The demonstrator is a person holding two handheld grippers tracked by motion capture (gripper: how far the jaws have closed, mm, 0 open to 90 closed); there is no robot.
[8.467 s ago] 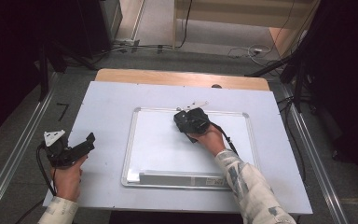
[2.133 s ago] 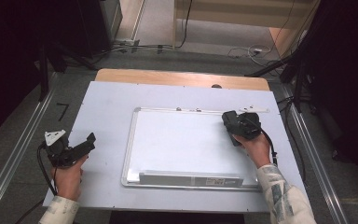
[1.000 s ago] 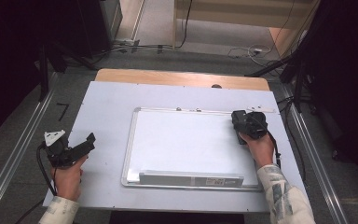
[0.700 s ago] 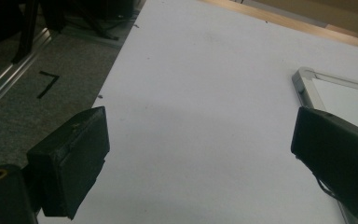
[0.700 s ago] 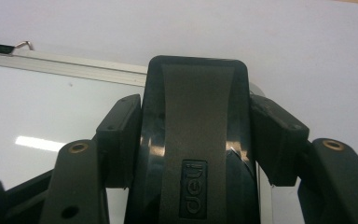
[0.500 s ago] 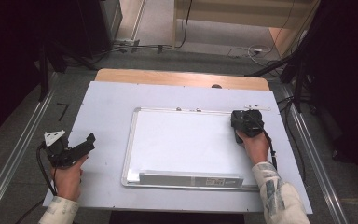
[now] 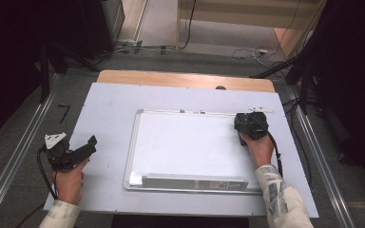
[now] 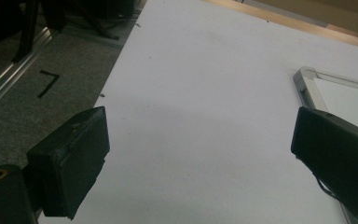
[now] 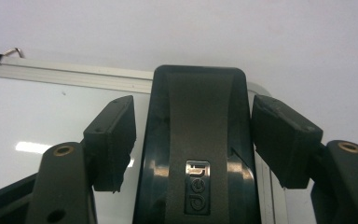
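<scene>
Lying on whiteboard point(image 7: 190, 147) at its far right corner: dark eraser point(image 9: 199, 144). Right gripper point(image 7: 250, 126) jaws just opened, flanking eraser, small gaps. Left gripper point(image 7: 71, 153) wide apart, empty, left of whiteboard on white table point(image 7: 109, 109). Grey floor point(image 7: 24, 118) beyond.
</scene>
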